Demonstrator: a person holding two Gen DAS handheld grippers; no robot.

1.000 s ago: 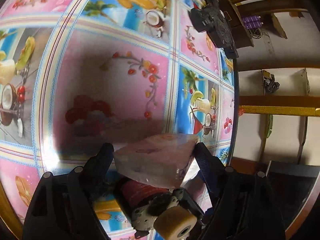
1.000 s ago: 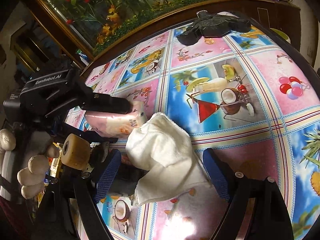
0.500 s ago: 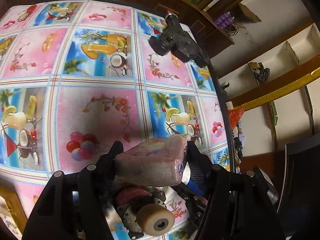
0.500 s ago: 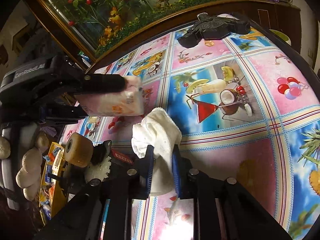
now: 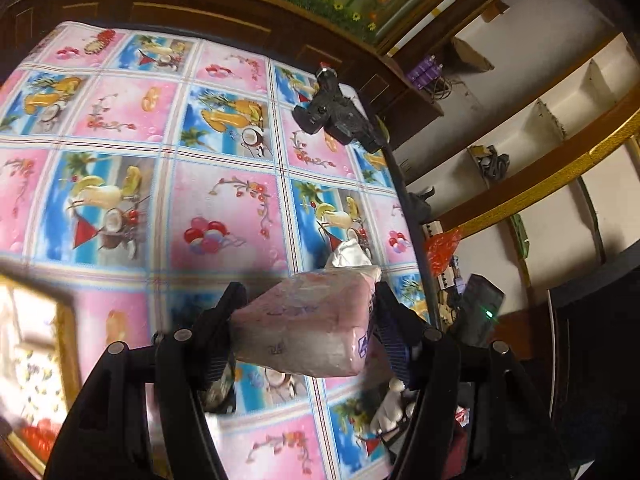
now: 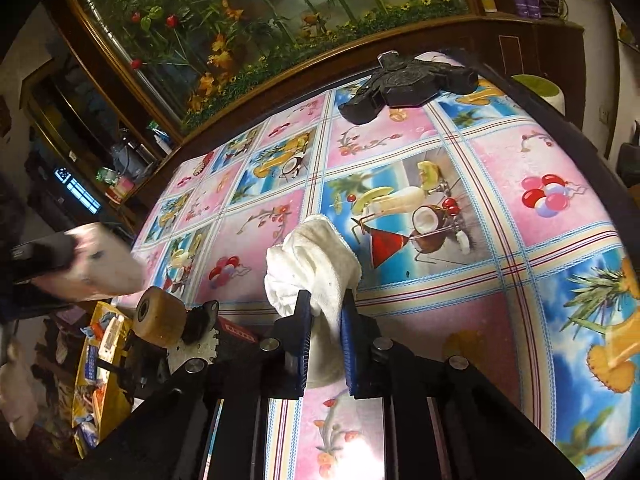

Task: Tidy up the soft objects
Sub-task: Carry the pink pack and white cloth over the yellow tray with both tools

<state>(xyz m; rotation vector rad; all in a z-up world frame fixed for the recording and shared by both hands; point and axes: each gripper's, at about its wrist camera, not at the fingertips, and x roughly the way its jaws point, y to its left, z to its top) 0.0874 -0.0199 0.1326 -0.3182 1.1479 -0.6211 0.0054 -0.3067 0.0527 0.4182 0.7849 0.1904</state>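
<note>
A pink plastic-wrapped tissue pack (image 5: 316,320) hangs above the table, clamped crosswise in my left gripper (image 5: 308,300). The right wrist view shows the same pack (image 6: 96,268) blurred at the far left, well clear of the cloth. A white towel (image 6: 312,264) is bunched up on the fruit-patterned tablecloth (image 6: 520,208), and my right gripper (image 6: 325,300) is shut on its near fold. A tip of the towel (image 5: 348,254) peeks out behind the pack in the left wrist view.
A black gripper stand (image 6: 404,84) lies at the table's far edge. A skate wheel and truck (image 6: 160,316) sit by the near left corner above a yellow bag of clutter (image 6: 100,368). A gold-framed box (image 5: 36,364) shows at lower left. Shelves (image 5: 560,120) stand to the right.
My left gripper closed on the tissue pack and lifted it up and away to the left. My right gripper closed on the white towel and has stayed almost in place.
</note>
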